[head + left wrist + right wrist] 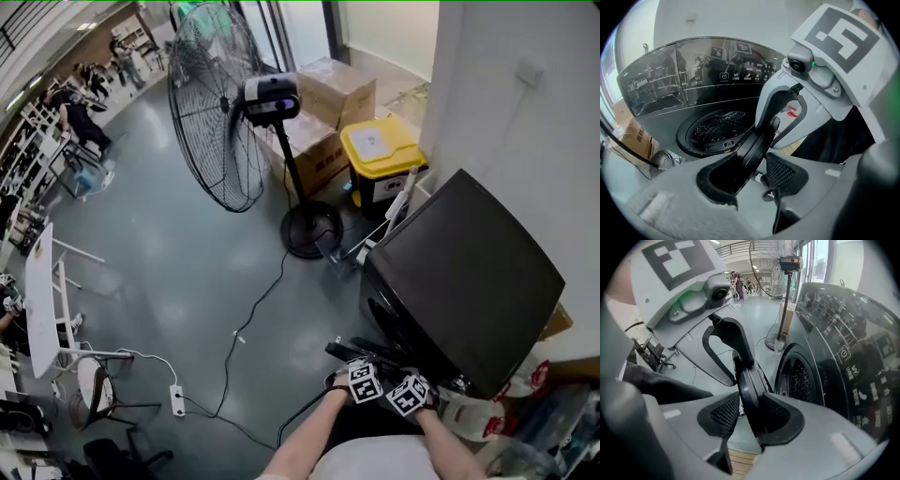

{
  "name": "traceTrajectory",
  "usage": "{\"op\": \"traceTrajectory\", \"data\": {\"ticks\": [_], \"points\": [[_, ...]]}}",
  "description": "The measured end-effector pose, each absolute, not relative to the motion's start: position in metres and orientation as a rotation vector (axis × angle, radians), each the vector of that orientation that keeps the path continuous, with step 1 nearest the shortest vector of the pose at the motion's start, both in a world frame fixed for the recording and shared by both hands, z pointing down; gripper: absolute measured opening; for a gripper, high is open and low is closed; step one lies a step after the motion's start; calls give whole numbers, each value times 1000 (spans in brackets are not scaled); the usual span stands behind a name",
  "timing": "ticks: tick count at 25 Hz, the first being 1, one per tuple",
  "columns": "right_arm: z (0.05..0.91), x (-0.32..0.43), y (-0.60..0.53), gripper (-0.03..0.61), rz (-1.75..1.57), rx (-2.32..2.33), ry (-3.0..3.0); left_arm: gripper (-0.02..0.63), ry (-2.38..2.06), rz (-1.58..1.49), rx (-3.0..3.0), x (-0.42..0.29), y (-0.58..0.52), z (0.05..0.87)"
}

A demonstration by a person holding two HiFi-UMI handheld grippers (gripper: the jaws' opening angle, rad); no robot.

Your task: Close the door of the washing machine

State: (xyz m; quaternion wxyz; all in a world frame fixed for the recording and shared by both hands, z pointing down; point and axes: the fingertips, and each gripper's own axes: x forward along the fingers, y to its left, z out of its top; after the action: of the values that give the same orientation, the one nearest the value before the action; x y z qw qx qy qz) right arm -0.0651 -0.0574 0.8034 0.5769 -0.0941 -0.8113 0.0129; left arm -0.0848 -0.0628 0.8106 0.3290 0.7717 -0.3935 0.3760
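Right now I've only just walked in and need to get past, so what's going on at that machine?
A person stands at the washing machine with a gripper in each hand. Its door is swung open, and the drum shows behind it. The right gripper is closed on the door's rim. The left gripper has the rim between its jaws, with a gap on one side. The door is not shut yet.
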Motion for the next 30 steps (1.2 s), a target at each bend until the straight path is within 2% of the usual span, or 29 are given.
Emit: {"op": "traceTrajectory", "data": {"ticks": [30], "points": [[806, -70, -105, 242, 313, 767, -1928, 209, -1084, 846, 2142, -113, -103, 802]]}}
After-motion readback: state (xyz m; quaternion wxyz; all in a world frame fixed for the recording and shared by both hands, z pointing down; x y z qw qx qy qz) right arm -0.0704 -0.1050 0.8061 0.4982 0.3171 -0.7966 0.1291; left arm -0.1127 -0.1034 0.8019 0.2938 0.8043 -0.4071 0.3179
